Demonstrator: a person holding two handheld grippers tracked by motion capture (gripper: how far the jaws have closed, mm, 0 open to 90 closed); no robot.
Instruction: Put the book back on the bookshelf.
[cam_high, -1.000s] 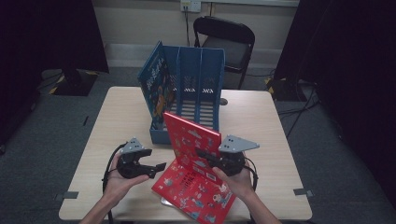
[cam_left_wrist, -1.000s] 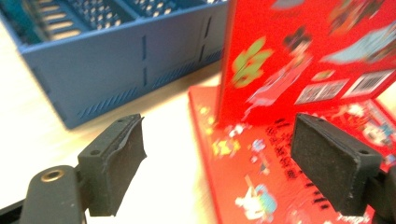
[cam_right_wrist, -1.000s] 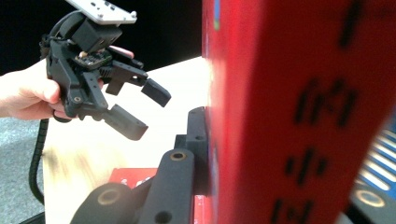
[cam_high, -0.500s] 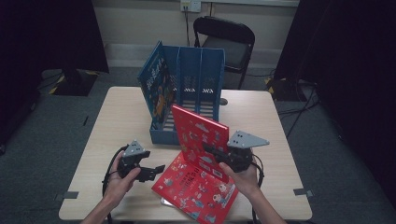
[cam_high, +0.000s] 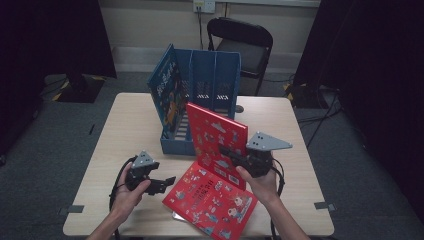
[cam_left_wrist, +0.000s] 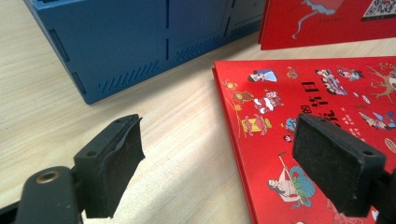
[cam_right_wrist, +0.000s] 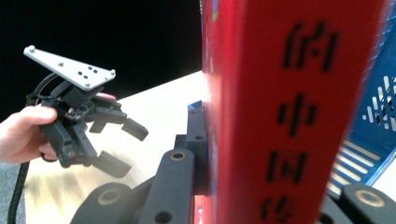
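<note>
Nearest the person, a flat red picture book (cam_high: 212, 202) lies on the counter (cam_high: 125, 130), and the left tongs (cam_high: 162, 185) rest just beside its left edge with jaws spread wide and nothing between them. To the right, the right tongs (cam_high: 227, 152) are closed on a second red book (cam_high: 217, 142), held upright and tilted above the flat one, near the front of the blue file rack (cam_high: 200, 95). Behind the counter stands a black chair (cam_high: 240, 42).

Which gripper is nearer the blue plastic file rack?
Right. The right gripper lifts a red picture book beside the blue plastic file rack; the left gripper hovers farther back.
</note>
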